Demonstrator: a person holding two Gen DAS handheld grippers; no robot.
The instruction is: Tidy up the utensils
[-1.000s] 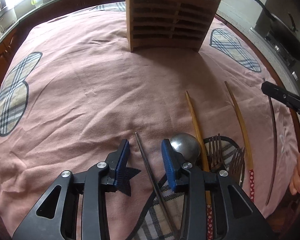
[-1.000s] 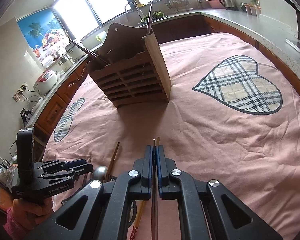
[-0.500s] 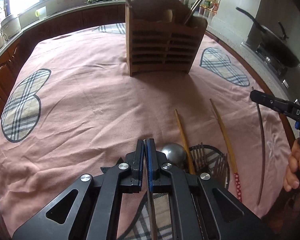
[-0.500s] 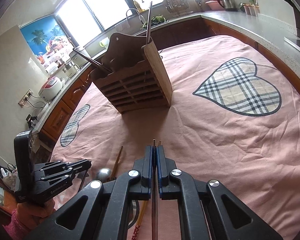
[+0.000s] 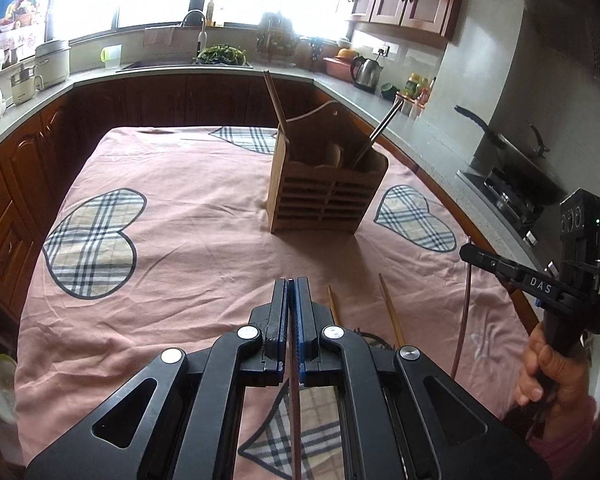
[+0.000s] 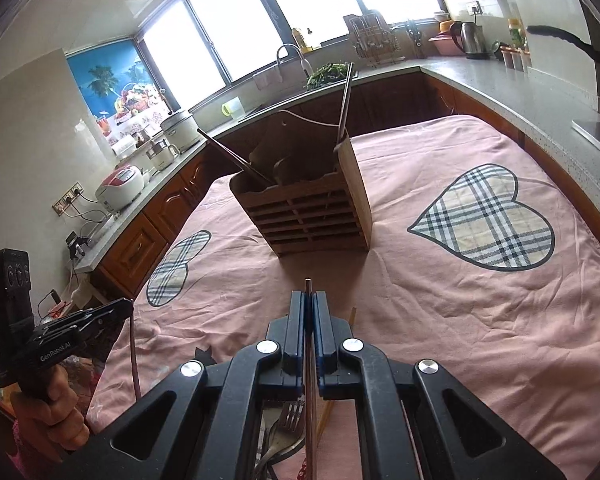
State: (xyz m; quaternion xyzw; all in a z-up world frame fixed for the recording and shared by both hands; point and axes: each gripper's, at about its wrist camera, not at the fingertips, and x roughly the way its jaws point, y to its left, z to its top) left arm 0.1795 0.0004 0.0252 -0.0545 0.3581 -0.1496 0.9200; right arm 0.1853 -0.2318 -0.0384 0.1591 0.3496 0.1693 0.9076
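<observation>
Chopsticks gripped, one per hand-held gripper, above pink-clothed desk (image 5: pixel 180 240).
Left hand-held gripper (image 5: pixel 291 292) is clamped on dark chopstick (image 5: pixel 296 420); right hand-held gripper (image 6: pixel 309 304) on dark-brown chopstick (image 6: pixel 309 400); wooden holder (image 5: pixel 324 196) is stood beyond.

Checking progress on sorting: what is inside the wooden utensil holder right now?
The wooden utensil holder shows a dark chopstick leaning left and a metal chopstick at right. Its walls hide the compartments' lower parts.

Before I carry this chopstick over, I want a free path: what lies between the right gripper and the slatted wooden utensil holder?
Only bare pink tablecloth, in the right wrist view, between the right gripper and the slatted wooden utensil holder.
</observation>
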